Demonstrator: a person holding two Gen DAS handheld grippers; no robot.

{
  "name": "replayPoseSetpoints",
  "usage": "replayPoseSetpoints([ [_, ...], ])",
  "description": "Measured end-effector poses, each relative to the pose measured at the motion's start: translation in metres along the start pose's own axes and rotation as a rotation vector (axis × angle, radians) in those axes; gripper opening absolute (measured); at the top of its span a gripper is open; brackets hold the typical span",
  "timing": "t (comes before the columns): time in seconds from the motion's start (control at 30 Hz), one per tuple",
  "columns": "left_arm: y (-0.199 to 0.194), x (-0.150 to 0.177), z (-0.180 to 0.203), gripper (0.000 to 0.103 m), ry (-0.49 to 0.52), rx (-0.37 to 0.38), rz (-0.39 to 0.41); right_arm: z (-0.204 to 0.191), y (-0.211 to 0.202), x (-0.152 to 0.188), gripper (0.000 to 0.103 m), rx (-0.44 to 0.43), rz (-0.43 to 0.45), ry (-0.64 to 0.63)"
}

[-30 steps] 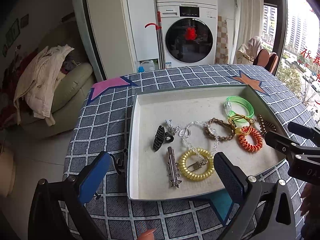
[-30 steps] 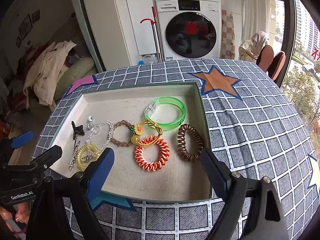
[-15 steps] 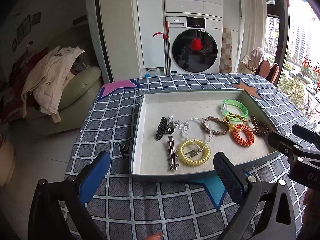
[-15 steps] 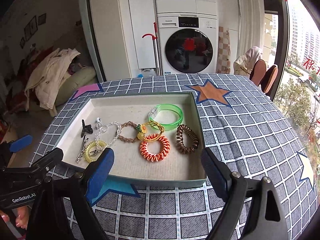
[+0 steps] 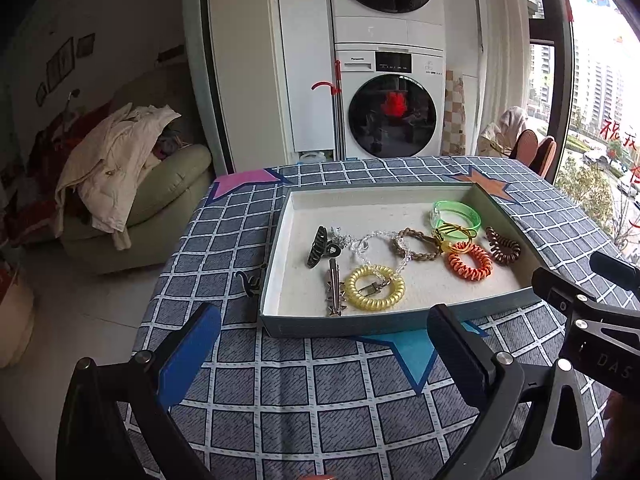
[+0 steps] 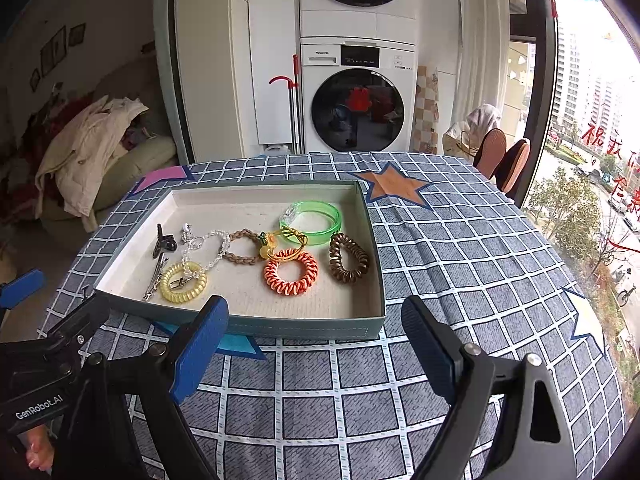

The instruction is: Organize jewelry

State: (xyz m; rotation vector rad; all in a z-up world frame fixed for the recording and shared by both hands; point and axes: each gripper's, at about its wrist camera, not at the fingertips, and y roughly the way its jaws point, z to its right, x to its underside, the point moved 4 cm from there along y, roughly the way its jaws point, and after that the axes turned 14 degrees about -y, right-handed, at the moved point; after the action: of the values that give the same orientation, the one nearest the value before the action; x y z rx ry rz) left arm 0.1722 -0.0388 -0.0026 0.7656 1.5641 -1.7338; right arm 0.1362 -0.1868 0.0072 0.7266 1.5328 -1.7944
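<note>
A shallow grey-green box [image 5: 360,325] [image 6: 304,326] with a cream inside sits on the checked tablecloth. In it lie a black claw clip [image 5: 318,246], a metal hair clip [image 5: 334,292], a yellow coil tie [image 5: 375,288] [image 6: 183,282], a clear bead chain [image 6: 208,244], a braided brown bracelet [image 5: 416,244], an orange coil tie [image 5: 469,261] [image 6: 291,272], a brown coil tie [image 5: 503,245] [image 6: 349,262] and a green bangle [image 5: 456,215] [image 6: 312,222]. My left gripper [image 5: 328,348] and right gripper [image 6: 316,338] both stand open and hold nothing, on the near side of the box.
The round table [image 6: 460,264] carries a star-patterned checked cloth. A small dark hook-shaped item [image 5: 250,280] lies on the cloth left of the box. Beyond stand a washer stack [image 6: 358,96], a couch with clothes [image 5: 120,176] and chairs [image 6: 502,156] by the window.
Both grippers have drawn back and up from the box, which now sits farther off and smaller in both views. The items in it have not moved. Jaws stay wide.
</note>
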Motion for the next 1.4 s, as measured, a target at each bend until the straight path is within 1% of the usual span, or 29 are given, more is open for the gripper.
replayPoseSetpoints([
  [0.13,-0.006,0.002,0.0,0.103,-0.012,0.007,-0.006,0.002,-0.005,0.002,0.09,0.007,0.008,0.007],
  [0.57,-0.021,0.003,-0.005,0.103,-0.025,-0.023,0.008,0.0,-0.016,0.005,0.09,0.016,0.025,0.01],
  [1.4,-0.027,0.002,-0.007,0.103,-0.026,-0.036,0.005,0.0,-0.021,0.005,0.09,0.014,0.03,0.006],
])
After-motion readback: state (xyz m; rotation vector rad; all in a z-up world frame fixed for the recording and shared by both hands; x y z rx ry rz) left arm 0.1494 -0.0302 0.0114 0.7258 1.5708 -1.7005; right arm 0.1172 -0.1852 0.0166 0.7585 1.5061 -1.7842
